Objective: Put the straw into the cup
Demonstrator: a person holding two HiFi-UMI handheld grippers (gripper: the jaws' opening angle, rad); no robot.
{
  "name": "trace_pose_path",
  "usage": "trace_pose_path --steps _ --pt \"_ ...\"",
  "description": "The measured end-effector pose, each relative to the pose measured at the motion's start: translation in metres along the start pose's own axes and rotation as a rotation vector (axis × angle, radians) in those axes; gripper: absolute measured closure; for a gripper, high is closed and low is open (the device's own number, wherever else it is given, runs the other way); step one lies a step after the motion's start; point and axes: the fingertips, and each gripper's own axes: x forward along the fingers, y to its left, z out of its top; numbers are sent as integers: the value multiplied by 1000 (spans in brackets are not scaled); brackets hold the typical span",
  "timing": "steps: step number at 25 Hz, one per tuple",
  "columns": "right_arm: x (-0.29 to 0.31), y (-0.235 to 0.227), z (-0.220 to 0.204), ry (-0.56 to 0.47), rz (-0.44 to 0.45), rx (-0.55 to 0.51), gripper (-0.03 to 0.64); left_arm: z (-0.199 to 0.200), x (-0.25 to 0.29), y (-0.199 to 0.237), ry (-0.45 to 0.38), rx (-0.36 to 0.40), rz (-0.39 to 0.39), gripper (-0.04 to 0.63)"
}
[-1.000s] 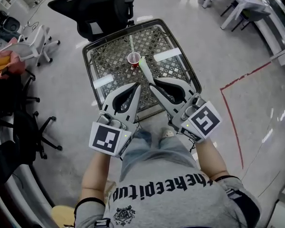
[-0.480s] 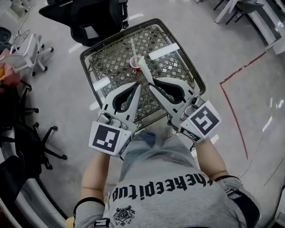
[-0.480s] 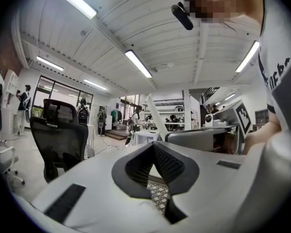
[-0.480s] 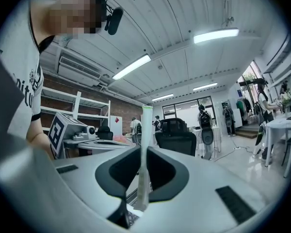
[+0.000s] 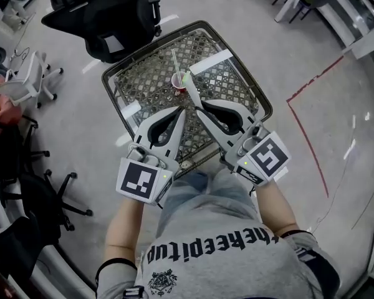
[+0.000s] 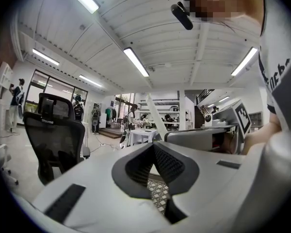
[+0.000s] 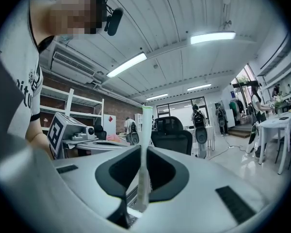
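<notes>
— What's different from a second ago?
— Both claws reach further in over the table (image 5: 149, 73). Its near corner now lies closer to the person, under the left claw (image 5: 182, 112) and the right claw (image 5: 198, 111).
— And the straw (image 5: 191, 91)?
— Its tip is now nearer the cup (image 5: 179, 80) rim. The black chair (image 5: 109, 17) sits further off from the table's far edge.

The table (image 5: 149, 80) in the upper centre has a metal lattice top; the floor (image 5: 255, 36) is smooth and glossy; the straw (image 5: 191, 90) looks matt.
</notes>
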Motion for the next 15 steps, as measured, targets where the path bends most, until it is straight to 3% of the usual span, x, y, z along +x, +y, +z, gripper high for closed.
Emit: trace_pose_path --steps 15 --pt "14 -14 -8 18 -13 22 561 -11 7 11 24 -25 -8 572"
